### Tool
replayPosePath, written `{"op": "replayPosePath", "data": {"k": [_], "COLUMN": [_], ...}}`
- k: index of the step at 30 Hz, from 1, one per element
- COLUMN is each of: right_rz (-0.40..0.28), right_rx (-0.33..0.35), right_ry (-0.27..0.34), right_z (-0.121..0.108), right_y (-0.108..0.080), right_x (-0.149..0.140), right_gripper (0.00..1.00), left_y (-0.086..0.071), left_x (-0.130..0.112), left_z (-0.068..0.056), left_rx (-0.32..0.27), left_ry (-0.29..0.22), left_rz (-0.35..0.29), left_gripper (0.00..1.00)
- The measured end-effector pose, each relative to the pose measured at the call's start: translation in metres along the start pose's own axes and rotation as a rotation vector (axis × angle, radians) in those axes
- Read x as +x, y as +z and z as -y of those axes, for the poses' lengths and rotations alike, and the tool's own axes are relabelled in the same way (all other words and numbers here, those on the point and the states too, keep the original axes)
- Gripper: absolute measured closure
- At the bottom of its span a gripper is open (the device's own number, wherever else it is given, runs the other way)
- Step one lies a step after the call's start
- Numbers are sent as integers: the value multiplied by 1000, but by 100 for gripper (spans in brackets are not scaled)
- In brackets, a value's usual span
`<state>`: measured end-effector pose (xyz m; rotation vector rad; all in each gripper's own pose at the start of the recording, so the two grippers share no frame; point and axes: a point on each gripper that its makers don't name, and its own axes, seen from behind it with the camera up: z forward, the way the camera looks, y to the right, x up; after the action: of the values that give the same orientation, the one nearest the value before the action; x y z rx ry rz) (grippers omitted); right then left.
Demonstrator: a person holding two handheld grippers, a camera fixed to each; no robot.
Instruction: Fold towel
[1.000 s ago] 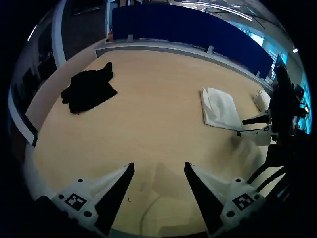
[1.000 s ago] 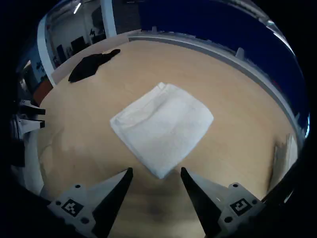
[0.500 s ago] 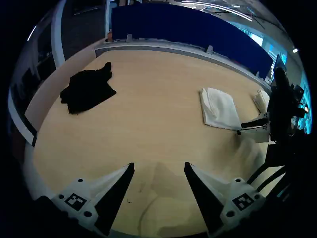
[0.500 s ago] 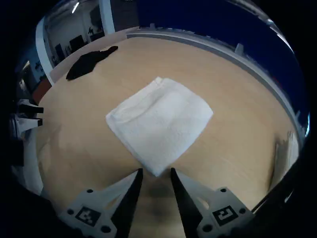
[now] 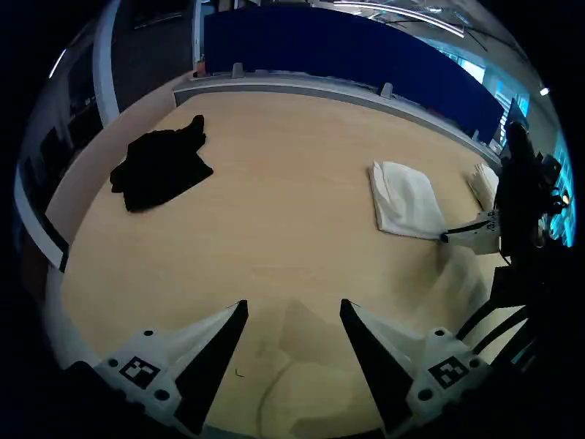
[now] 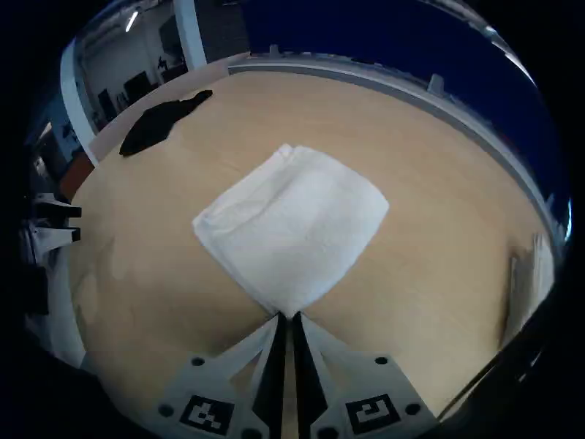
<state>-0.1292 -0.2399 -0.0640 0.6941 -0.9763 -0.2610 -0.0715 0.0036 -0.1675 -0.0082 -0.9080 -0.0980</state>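
Observation:
A white folded towel [image 6: 292,219] lies flat on the wooden table [image 6: 409,183], one corner pointing at my right gripper [image 6: 287,319]. The right gripper's fingers have come together on that near corner. In the left gripper view the same towel [image 5: 404,197] lies at the right, with the right gripper [image 5: 444,235] pinching its near corner. My left gripper [image 5: 292,307] hovers open over bare table, well away from the towel, with nothing between its fingers. In the right gripper view the left gripper [image 6: 55,223] shows at the far left edge.
A crumpled black cloth [image 5: 159,164] lies at the table's far left [image 6: 157,121]. Another white folded pile [image 5: 484,181] sits near the table's right edge [image 6: 530,274]. A blue partition [image 5: 351,51] runs behind the table. A person's dark sleeve [image 5: 523,190] holds the right gripper.
The right gripper's fingers went from wide open to shut on the towel's near corner. The left gripper stayed put and open.

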Motion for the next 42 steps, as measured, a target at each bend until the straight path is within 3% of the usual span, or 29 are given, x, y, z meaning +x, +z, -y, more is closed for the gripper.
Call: {"op": "replayPosePath", "data": {"k": [5,11,16,26,32,42], "right_rz": [-15,-83,-153,-288,-310,-329], "right_rx": [2,-7,-7,-43,-83,-123], "right_ry": [8,-22,-58,-98,-119,-95], "right_z": [-1,0,-2,-24,-44,-74], "right_y": [-5,-28,-60,-146,-184,-215], "right_x": [6,36,75,152,164,162], "right_gripper": [95,96,96,96,96,96], "left_y": [-1,-4,-7,-16,-20,-24], "left_x": [0,4,14,39,51,54], "left_z": [1,0,-1,-11,-18,-29], "left_rx": [1,-1,-4,-22,-35,-51], "left_ry": [-2,4,7,12,17,25], "left_rz": [1,-6,-23,-68,-90,-98], "left_gripper": [7,7,7,7,7,7]}}
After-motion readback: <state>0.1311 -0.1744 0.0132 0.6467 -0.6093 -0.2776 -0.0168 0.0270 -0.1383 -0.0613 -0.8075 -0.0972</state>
